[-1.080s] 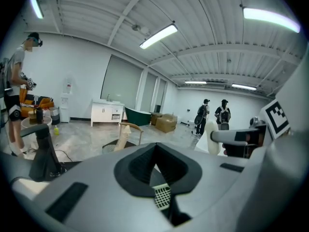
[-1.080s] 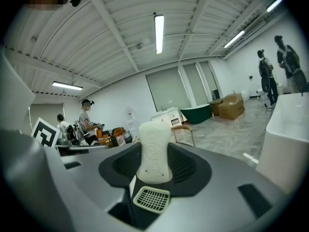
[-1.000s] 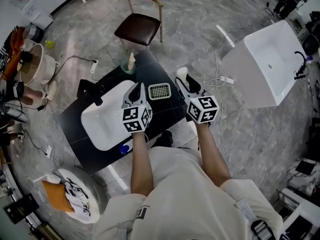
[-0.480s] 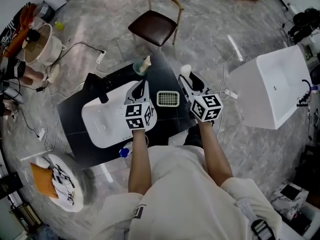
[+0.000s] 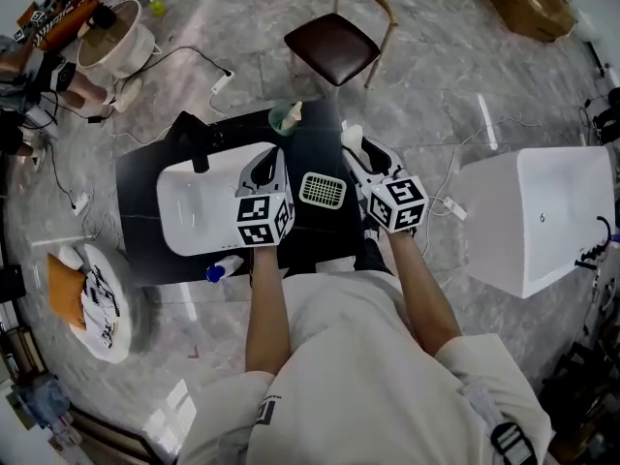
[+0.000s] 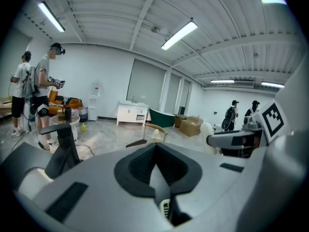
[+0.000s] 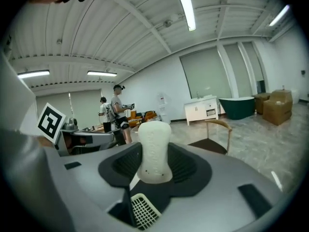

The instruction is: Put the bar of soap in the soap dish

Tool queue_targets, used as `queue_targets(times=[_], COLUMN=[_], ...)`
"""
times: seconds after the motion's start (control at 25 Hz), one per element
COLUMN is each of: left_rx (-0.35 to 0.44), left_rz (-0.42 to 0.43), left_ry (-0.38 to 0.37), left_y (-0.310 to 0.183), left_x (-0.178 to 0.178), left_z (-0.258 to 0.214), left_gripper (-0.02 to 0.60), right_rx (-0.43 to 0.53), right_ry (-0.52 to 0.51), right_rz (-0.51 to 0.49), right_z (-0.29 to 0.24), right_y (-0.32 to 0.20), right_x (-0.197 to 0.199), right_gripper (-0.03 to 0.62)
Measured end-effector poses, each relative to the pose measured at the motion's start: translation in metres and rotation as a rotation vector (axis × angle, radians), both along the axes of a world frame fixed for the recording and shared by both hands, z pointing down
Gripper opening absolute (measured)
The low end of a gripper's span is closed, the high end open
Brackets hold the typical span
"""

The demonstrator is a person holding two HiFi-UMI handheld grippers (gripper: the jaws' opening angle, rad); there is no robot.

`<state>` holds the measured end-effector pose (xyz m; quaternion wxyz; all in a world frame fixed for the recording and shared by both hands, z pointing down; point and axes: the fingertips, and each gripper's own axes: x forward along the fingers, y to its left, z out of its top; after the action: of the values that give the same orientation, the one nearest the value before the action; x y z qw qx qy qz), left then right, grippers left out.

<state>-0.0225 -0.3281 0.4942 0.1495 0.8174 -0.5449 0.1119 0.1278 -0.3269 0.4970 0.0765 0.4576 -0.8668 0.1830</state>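
Right gripper (image 5: 358, 149) clamped on white bar of soap (image 7: 154, 149), soap standing upright in jaws, just right of soap dish (image 5: 323, 190). Left gripper (image 5: 272, 161) pinched closed, nothing in it, left of dish.

- I see the bar of soap (image 7: 153, 149) as creamy white, with faint small dots down its face.
- The soap dish (image 5: 323, 190) is pale cream with a fine grid pattern.
- The table (image 5: 136, 177) is black, and the basin (image 5: 194, 216) on it is plain white.
- My left gripper (image 5: 271, 163) and right gripper (image 5: 358, 151) are grey with black lining at the jaws. Their cubes carry black-and-white square markers.
- The floor (image 5: 465, 85) is grey with marbled veining.
- The chair (image 5: 334, 46) has a dark brown seat and a tan frame.
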Motion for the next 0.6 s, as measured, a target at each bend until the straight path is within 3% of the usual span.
queue_targets(times=[0.32,0.6], left_rx=[-0.057,-0.134], left_rz=[-0.129,-0.14], left_ry=[0.005,-0.039], left_y=[0.028,0.06], left_x=[0.0,0.005], left_z=[0.026,0.059], left_gripper=[0.005,0.005], right_rx=[-0.049,-0.086], right_ry=[0.033,0.056], right_rz=[-0.186,-0.31], right_z=[0.029,0.055], right_y=[0.017,0.034], right_x=[-0.009,-0.029], right_gripper=[0.173,0.173])
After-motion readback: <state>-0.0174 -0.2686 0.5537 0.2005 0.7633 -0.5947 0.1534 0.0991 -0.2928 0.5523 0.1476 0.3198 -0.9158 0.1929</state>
